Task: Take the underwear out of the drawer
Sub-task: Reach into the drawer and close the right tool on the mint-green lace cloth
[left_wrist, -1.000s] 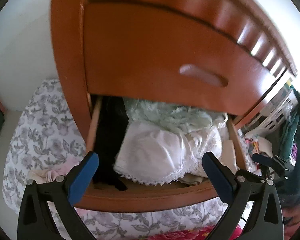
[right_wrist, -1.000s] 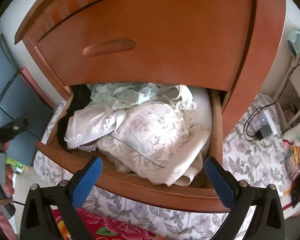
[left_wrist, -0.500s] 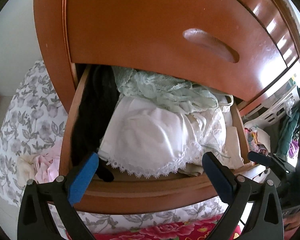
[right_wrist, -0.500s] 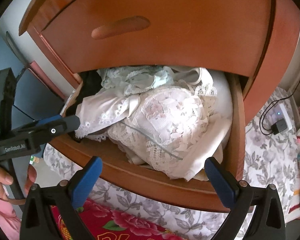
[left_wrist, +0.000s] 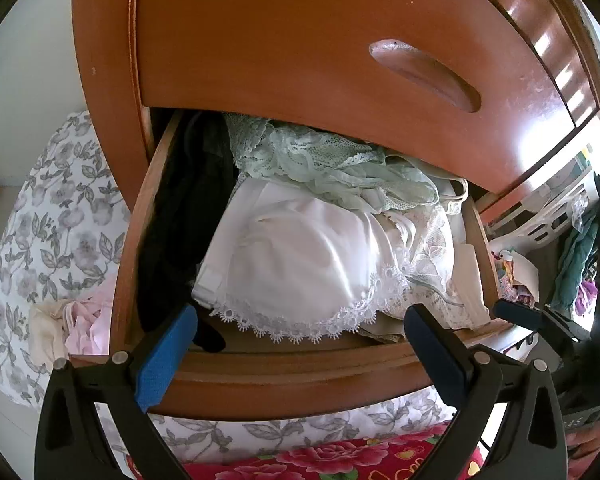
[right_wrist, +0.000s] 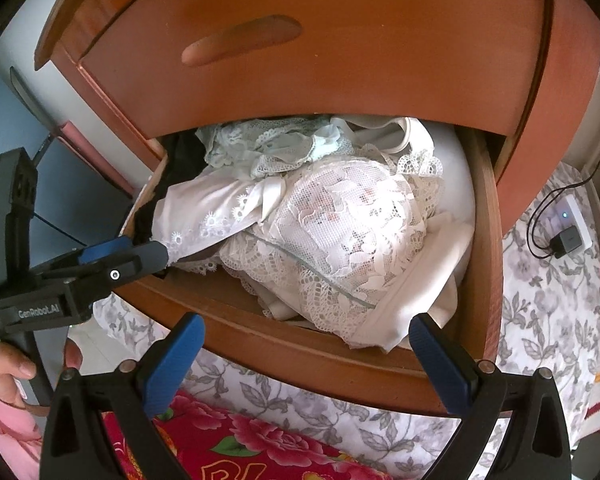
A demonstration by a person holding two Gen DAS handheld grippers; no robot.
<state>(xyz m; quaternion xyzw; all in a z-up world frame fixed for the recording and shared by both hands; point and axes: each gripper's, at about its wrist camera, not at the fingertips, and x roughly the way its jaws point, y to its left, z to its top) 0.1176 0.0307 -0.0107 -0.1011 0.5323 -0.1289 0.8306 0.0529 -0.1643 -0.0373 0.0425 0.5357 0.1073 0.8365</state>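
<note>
The wooden drawer (left_wrist: 300, 376) stands pulled out and is full of underwear. A white lace-trimmed piece (left_wrist: 300, 264) lies in front, mint green lace (left_wrist: 320, 160) behind it, and a black garment (left_wrist: 188, 220) along the left wall. In the right wrist view a white lace bra (right_wrist: 348, 232) tops the pile. My left gripper (left_wrist: 300, 344) is open, its fingertips just over the drawer's front edge near the white piece. My right gripper (right_wrist: 308, 348) is open too, hanging before the drawer front (right_wrist: 340, 364). The left gripper (right_wrist: 140, 256) touches nothing I can make out.
A closed upper drawer with a recessed handle (left_wrist: 424, 76) overhangs the open one. A grey floral sheet (left_wrist: 60, 216) with pink clothes (left_wrist: 84, 320) lies left, and a red floral cloth (left_wrist: 320, 460) below. A charger and cable (right_wrist: 564, 240) sit right. A hand (right_wrist: 8, 368) holds the left gripper.
Both grippers have moved closer to the open drawer. The left gripper's tip has come forward to the drawer's front left corner. Both stay open and nothing has been taken hold of.
</note>
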